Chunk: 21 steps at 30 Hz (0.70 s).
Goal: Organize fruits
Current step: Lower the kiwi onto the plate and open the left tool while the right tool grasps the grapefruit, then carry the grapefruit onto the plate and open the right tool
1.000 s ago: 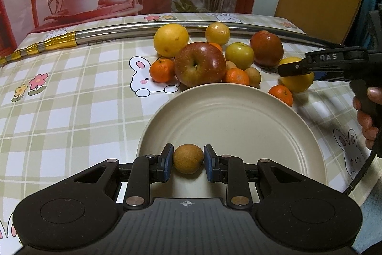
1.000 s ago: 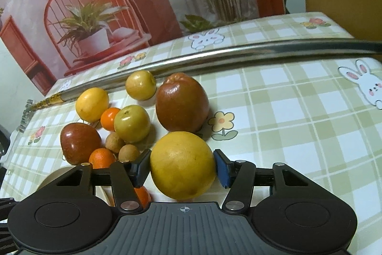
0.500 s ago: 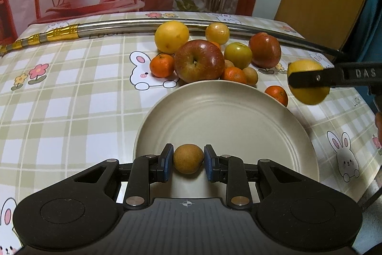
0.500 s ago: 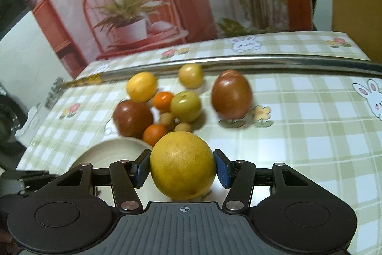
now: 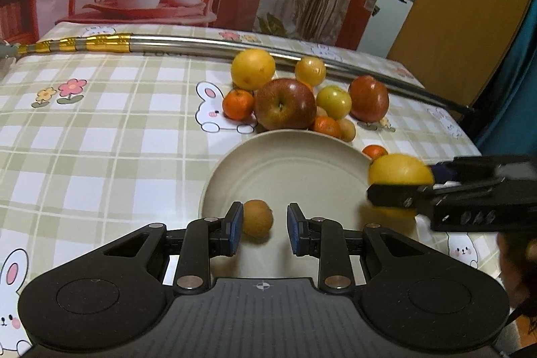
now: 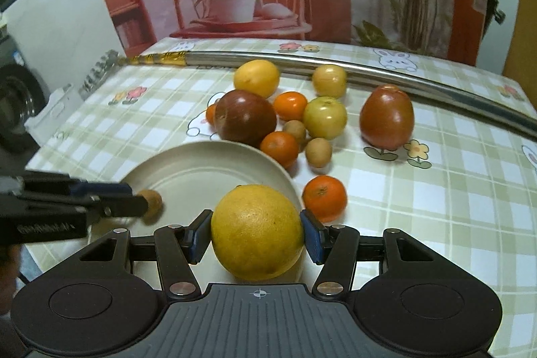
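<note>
Left wrist view: left gripper (image 5: 261, 227) jaws apart; small brown fruit (image 5: 257, 217) rests on plate (image 5: 302, 156), touching left pad only, judged released. First fruit placed. Red apple (image 5: 284, 104), tangerines, other fruit remain on tablecloth (image 5: 100, 130). No legible writing.

Right wrist view: right gripper (image 6: 256, 239) clamps large yellow citrus (image 6: 256, 232) above plate (image 6: 201, 170) near rim; deposit pending. Left gripper (image 6: 77, 207) body lettering blurred, unreadable. Tangerine (image 6: 324, 197) just beside plate.
</note>
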Motion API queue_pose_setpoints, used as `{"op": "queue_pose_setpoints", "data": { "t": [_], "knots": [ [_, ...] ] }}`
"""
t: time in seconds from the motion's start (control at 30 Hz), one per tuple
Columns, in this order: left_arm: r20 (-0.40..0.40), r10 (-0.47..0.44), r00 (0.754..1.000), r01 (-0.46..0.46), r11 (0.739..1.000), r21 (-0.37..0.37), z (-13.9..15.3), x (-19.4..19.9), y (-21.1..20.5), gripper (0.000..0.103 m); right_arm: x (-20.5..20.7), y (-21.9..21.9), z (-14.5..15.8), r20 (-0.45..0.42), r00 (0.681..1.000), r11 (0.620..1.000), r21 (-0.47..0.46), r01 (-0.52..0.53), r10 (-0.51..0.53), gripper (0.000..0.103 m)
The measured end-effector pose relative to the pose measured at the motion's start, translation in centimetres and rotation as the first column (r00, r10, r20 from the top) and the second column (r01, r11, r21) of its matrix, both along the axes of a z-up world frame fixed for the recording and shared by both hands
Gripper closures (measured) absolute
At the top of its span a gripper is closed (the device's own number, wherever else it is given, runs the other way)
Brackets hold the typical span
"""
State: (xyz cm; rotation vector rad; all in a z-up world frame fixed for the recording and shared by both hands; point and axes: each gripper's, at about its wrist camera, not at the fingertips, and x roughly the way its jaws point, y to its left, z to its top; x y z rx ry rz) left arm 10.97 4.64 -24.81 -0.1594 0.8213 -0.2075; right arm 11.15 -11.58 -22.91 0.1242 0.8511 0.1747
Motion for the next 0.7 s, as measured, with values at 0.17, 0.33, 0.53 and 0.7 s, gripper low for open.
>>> {"op": "queue_pose_setpoints", "data": {
  "t": [0.17,0.33,0.53,0.7],
  "knots": [
    [0.017,0.018,1.000,-0.018,1.000,0.002,0.4,-0.9,0.3,0.072,-0.7,1.1,-1.3,0.021,1.000,0.999,-0.041,0.010,-0.009,0.051],
    [0.025,0.035,0.999,-0.036,0.999,0.025,0.6,-1.8,0.3,0.063,-1.8,1.7,-2.1,0.049,0.998,0.998,-0.046,0.035,-0.033,0.051],
    [0.034,0.063,0.997,-0.063,0.998,0.024,0.9,-2.3,0.4,0.063,-2.7,1.7,-2.3,0.068,0.996,0.998,-0.015,0.056,-0.055,0.051],
    [0.040,0.050,0.998,-0.052,0.997,0.052,0.8,-3.0,-0.4,0.063,-3.7,1.9,-2.5,0.084,0.995,0.999,0.000,0.054,-0.054,0.051]
  ]
}}
